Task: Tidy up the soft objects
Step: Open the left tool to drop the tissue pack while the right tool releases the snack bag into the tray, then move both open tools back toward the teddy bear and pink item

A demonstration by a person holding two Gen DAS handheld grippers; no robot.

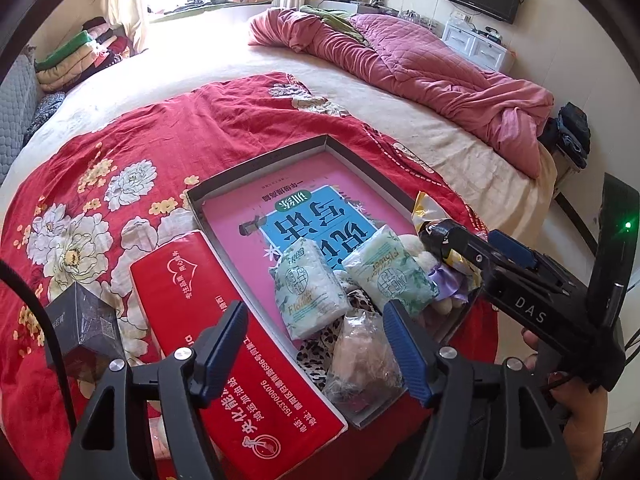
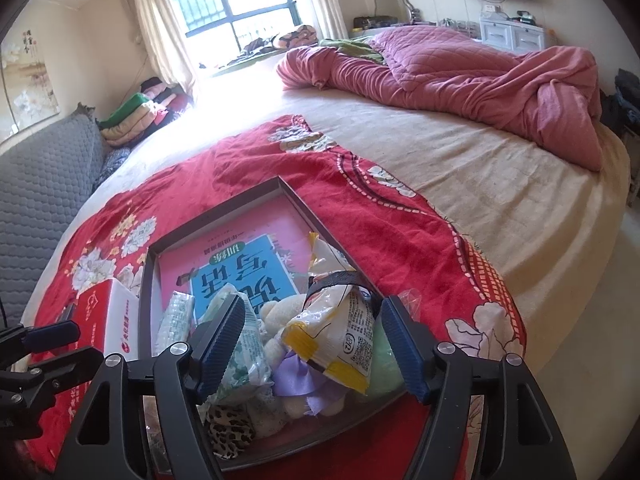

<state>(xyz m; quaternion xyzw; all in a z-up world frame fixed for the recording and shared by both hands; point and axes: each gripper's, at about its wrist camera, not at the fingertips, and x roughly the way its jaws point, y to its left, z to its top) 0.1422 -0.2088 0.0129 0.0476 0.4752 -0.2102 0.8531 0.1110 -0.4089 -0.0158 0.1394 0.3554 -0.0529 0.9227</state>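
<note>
A shallow grey tray [image 1: 256,162] lies on a red flowered cloth [image 1: 132,152] on the bed, with a pink and blue book [image 1: 304,216] flat inside it. Soft things are piled at its near end: two pale green tissue packs [image 1: 310,292] [image 1: 384,272], a leopard-print cloth [image 1: 316,354], a clear plastic bag [image 1: 360,360], a cream plush toy [image 2: 280,312] with a purple ribbon [image 2: 296,378]. My left gripper [image 1: 316,354] is open above the clear bag. My right gripper [image 2: 314,344] is open around a yellow and white snack bag [image 2: 336,328] lying on the pile, its pads apart from the bag.
A red tissue box [image 1: 224,320] lies beside the tray on the left, with a dark small box [image 1: 84,328] further left. A crumpled pink quilt [image 1: 432,68] covers the far side of the bed. Folded clothes [image 1: 76,56] are stacked by the window. A hand [image 1: 576,404] holds the right gripper's handle.
</note>
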